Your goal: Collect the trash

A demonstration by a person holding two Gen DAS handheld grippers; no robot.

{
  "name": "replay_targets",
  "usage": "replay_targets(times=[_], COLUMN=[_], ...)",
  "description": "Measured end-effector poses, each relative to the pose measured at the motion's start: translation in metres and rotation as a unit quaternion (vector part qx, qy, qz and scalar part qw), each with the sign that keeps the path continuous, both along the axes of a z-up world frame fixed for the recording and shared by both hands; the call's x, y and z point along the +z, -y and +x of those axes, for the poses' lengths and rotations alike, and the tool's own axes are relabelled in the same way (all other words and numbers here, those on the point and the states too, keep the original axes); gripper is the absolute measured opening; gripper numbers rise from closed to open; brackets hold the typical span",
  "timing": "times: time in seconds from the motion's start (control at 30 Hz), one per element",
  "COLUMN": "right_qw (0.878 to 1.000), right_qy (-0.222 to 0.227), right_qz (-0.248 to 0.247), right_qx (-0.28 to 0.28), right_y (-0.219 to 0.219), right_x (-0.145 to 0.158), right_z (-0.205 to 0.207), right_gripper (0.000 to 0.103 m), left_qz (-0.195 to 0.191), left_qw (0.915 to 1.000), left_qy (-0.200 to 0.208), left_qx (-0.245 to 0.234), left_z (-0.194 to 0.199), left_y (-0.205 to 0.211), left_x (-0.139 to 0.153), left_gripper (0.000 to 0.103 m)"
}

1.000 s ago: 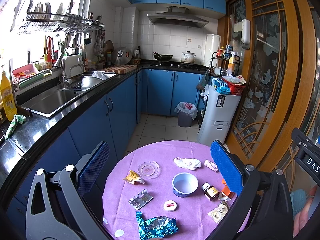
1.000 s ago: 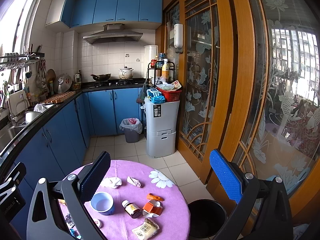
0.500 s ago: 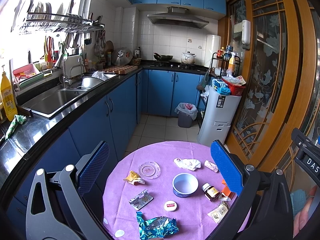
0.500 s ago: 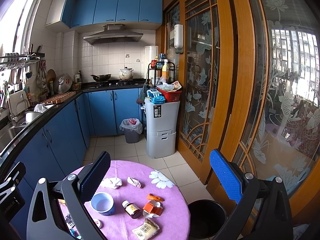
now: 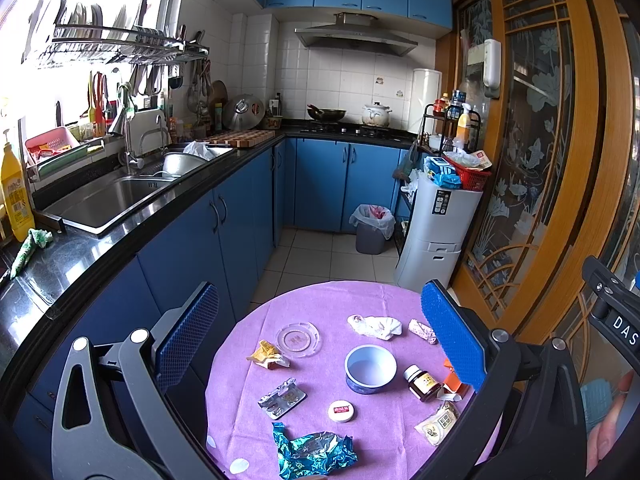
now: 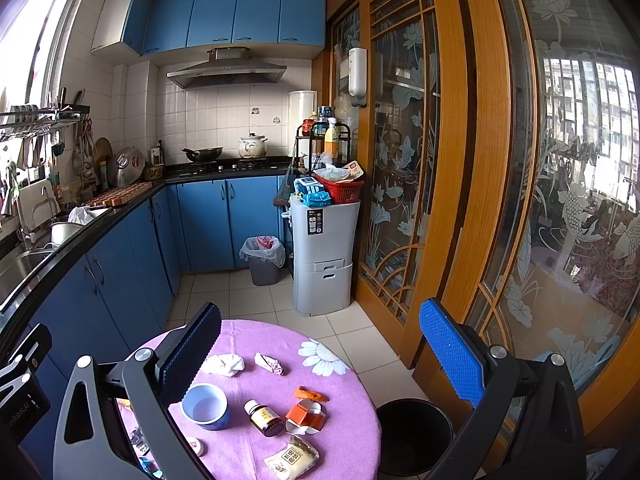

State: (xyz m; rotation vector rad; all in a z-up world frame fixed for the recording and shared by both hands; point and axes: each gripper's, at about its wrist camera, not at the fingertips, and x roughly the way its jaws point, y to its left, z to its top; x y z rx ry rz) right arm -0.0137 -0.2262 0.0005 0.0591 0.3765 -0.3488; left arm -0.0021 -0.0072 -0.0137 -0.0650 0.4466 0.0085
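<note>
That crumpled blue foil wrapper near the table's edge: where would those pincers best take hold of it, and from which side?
Probably from straight above. The blue foil wrapper lies low and spread on the purple table, so the sides offer little to pinch. Its raised crinkled ridge near the middle looks like the best bite. The left gripper is open, empty and nearest, and nothing touches the wrapper.

Round purple table (image 5: pixel 384 296): bowl (image 5: pixel 371 368), bottle (image 5: pixel 422 383), ashtray (image 5: pixel 298 339), crumpled wrappers (image 5: pixel 314 454).
</note>
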Motion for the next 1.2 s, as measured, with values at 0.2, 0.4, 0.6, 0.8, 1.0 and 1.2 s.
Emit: replay_targets(times=[0.2,0.4,0.6,0.8,1.0,1.2], right_qw=[1.0,1.0,0.997,0.987,0.971,0.941], right_qy=[-0.002,-0.016,-0.077,-0.156,-0.229,-0.321], right_qz=[-0.001,0.001,0.005,0.02,0.025,0.073], right_qx=[0.0,0.003,0.021,0.045,0.06,0.079], right_y=[-0.003,-0.005,-0.005,-0.007,-0.012,-0.009], right_x=[0.002,-0.009,-0.043,-0.09,-0.142,-0.207], right_z=[0.0,0.004,0.018,0.032,0.038,0.042], right_gripper=[0.097,0.097,0.097,0.097,0.097,0.097], left_qz=[-0.001,0.0,0.023,0.036,0.026,0.003], left_qw=[1.0,0.9996,0.9967,0.9887,0.9736,0.9437], left_qy=[-0.004,-0.025,-0.077,-0.145,-0.226,-0.33], left_qx=[-0.002,-0.01,-0.013,-0.006,-0.016,-0.023], left_z=[0.001,0.007,0.019,0.031,0.032,0.028], left_y=[0.0,0.001,0.008,0.005,-0.003,-0.021], left_x=[-0.004,-0.006,-0.036,-0.081,-0.135,-0.203], left_gripper=[0.1,0.1,0.1,0.1,0.1,0.1])
